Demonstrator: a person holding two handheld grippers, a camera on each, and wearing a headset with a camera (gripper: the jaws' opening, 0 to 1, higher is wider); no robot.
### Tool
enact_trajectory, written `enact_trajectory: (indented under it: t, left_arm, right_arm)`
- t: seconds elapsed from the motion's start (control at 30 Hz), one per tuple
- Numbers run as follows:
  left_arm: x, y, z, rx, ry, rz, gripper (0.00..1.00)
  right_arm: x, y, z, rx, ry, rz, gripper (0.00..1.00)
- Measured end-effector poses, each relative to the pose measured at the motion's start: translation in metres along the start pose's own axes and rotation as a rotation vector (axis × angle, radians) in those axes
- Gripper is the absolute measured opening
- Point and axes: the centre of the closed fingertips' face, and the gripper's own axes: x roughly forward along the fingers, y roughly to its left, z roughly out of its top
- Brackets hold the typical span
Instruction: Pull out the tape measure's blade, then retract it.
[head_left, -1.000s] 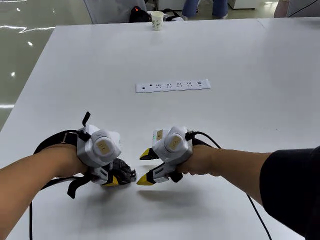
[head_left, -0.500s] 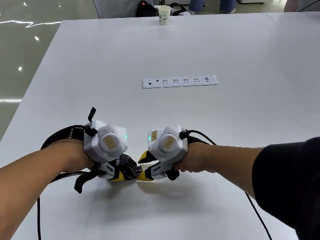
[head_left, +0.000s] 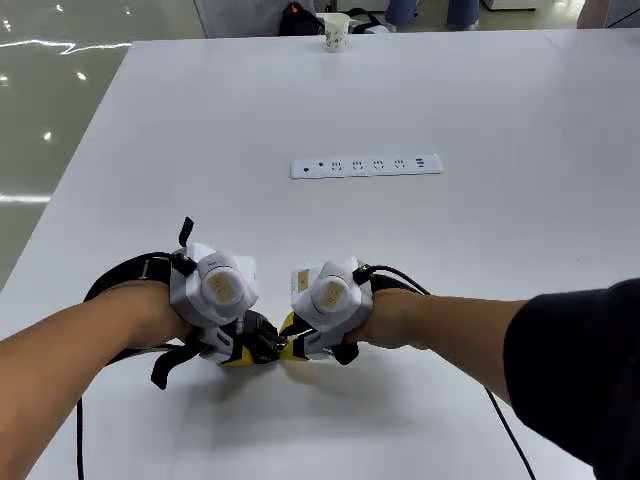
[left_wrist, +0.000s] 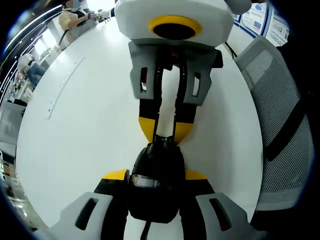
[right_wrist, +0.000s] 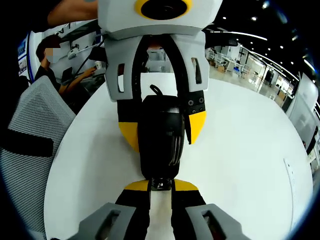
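Observation:
The black tape measure (left_wrist: 156, 187) sits between the yellow-tipped jaws of my left gripper (left_wrist: 155, 175), which is shut on its body. My right gripper (right_wrist: 161, 186) faces it nose to nose, its jaws drawn close together on the blade tip (right_wrist: 160, 183) at the case's mouth. No length of blade shows between case and tip. In the head view both grippers meet low over the white table (head_left: 300, 100), left gripper (head_left: 243, 350) and right gripper (head_left: 290, 347), with the tape measure (head_left: 262, 338) dark between them.
A white power strip (head_left: 366, 165) lies mid-table beyond the grippers. A paper cup (head_left: 337, 32) stands at the far edge. A grey mesh chair (left_wrist: 280, 100) stands beside the table. Cables trail from both grippers toward me.
My right gripper, open and apart a second ago, has moved left up to the tape measure and its jaws have come together on the blade tip. The left gripper has kept its hold.

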Motion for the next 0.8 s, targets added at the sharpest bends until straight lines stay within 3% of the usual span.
enact_trajectory:
  t: [0.03,0.1,0.17,0.8]
  left_arm:
    - [0.000,0.000,0.000,-0.001,0.000,0.000,0.34]
    - [0.000,0.000,0.000,0.002,-0.003,-0.001,0.34]
    - [0.001,0.000,0.000,0.005,-0.004,-0.002,0.34]
    - [-0.001,0.001,-0.001,-0.014,-0.006,0.001,0.34]
  right_arm:
    - [0.003,-0.001,0.000,0.011,0.013,-0.001,0.13]
    - [0.005,-0.001,-0.002,-0.050,0.034,-0.007,0.13]
    - [0.004,0.000,-0.003,-0.019,0.027,-0.002,0.12]
    - [0.000,-0.001,-0.011,0.005,0.042,0.004,0.10]
